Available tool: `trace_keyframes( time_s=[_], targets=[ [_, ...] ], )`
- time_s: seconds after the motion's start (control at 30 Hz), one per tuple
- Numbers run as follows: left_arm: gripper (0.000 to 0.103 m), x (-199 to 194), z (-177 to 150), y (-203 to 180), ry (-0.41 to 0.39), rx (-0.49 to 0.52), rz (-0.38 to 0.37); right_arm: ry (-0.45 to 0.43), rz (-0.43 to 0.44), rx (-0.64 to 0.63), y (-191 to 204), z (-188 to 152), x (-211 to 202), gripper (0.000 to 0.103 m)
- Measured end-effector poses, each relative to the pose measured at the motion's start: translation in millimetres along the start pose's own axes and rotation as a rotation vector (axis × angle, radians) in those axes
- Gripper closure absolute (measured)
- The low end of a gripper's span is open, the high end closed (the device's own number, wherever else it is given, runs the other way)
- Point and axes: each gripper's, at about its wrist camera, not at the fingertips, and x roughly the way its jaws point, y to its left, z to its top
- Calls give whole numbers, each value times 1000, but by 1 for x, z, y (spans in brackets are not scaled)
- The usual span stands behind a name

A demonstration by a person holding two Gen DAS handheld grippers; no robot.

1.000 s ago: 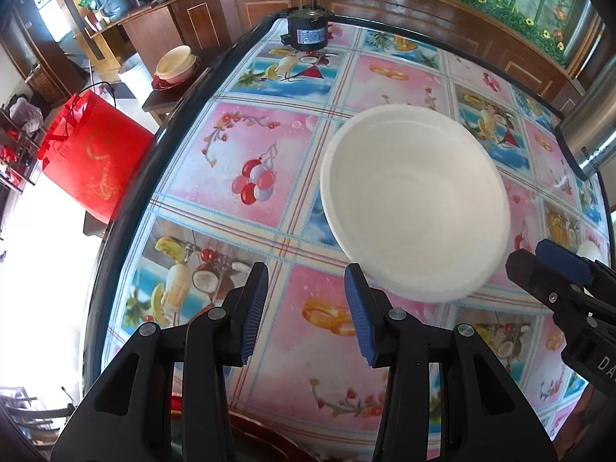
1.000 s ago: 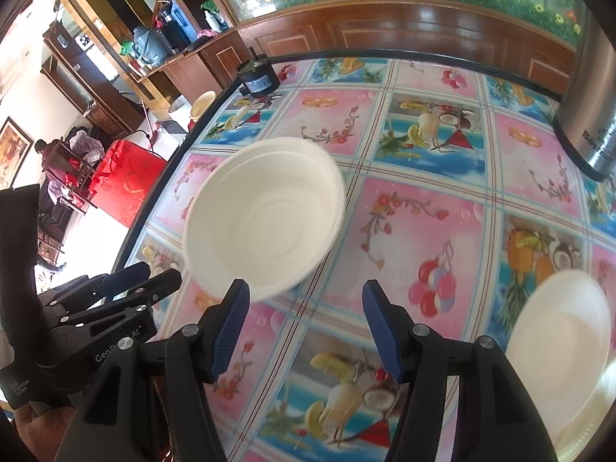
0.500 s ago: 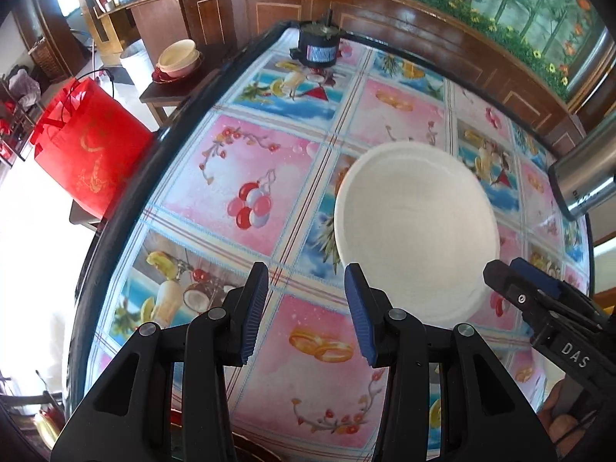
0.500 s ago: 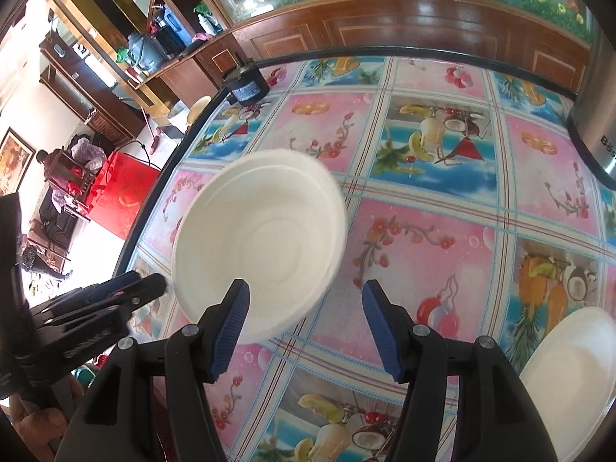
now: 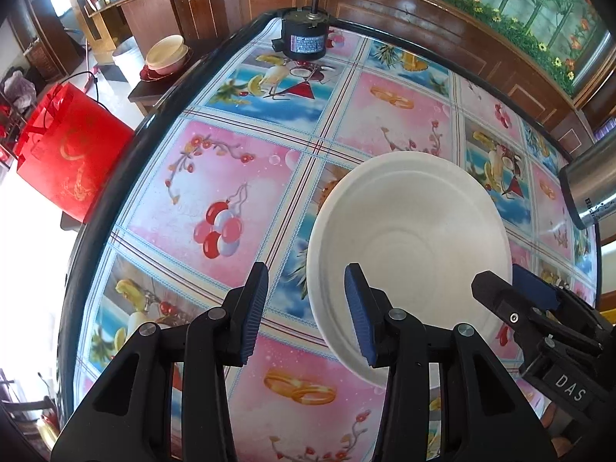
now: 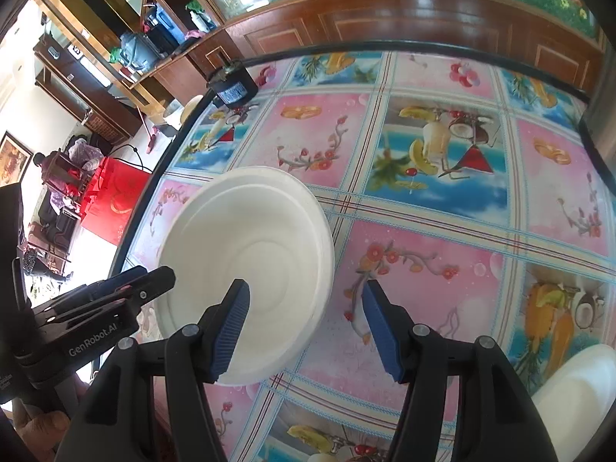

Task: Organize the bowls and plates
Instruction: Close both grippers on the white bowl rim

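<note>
both jaws gape empty, left gripper and right gripper flanking the round white bowl, mouth up on the counter

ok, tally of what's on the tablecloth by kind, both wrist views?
White disposable bowls, stacked on the fruit-print tablecloth: 1 stack; rings suggest several, count unclear.
White round dish at the right wrist view's corner: 1.
Black cylindrical motor with label: 1.
Shiny steel pot, partly out of frame: 1.
Total: 4 items.
</note>
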Motion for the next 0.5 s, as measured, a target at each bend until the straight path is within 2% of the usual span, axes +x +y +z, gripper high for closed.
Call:
trace_keyframes(
  time_s=[0.5],
  targets=[
    [62, 12, 2, -5, 15, -1, 4, 9, -19, -35, 1, 3, 5, 48]
  ],
)
